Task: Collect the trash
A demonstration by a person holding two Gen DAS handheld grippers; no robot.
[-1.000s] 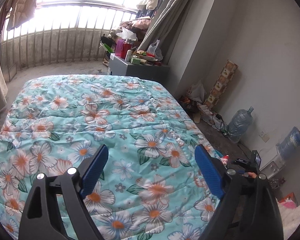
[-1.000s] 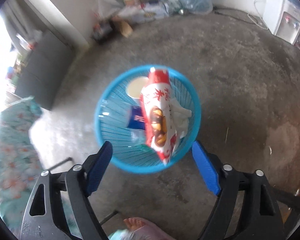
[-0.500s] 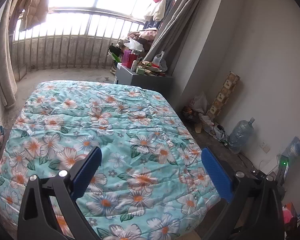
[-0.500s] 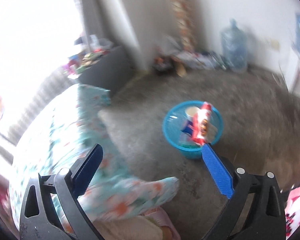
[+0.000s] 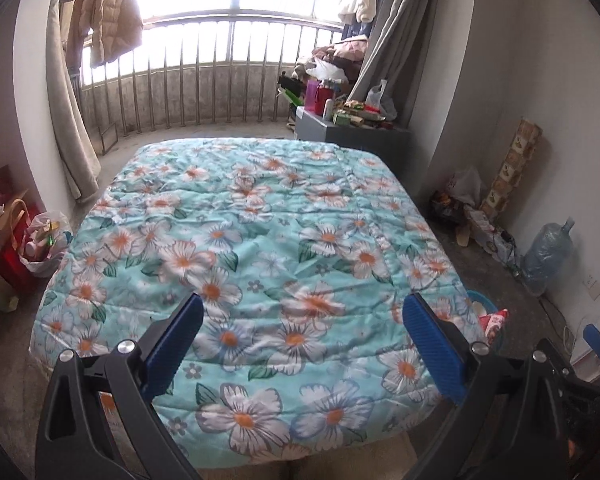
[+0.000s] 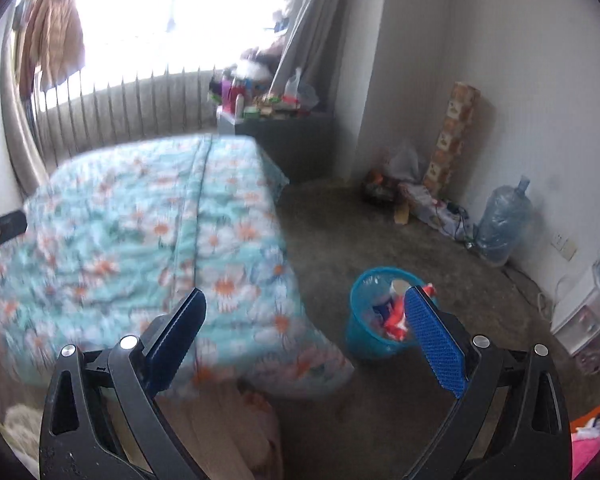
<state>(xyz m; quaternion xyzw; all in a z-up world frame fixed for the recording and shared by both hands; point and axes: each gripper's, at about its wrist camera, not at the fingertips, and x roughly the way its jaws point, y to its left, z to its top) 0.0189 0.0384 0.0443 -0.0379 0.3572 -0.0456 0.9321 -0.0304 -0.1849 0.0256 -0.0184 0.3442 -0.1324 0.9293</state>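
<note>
Over the bed, the left wrist view looks down the length of a floral quilt (image 5: 260,248) toward a balcony railing (image 5: 204,76) and a grey cabinet (image 5: 352,136) crowded with bottles and packets. The left gripper (image 5: 302,344) has its blue jaws wide apart, having just been opening, with nothing between them but quilt below. Only this view shows the bags (image 5: 40,240) of clutter on the floor left of the bed. At the quilt's right edge just the rim of a blue basket (image 5: 482,304) peeks out.

From the right wrist view, blurred over the bed, the whole blue basket (image 6: 374,332) stands on the bare concrete floor (image 6: 420,240) just beside the bed's corner. Inside it sits a red-and-white snack wrapper (image 6: 396,316), crumpled with other litter, partly behind the right finger. The right gripper (image 6: 304,336) likewise has jaws spread wide, just opened, and empty. A water jug (image 6: 500,224) stands by the wall.
</note>
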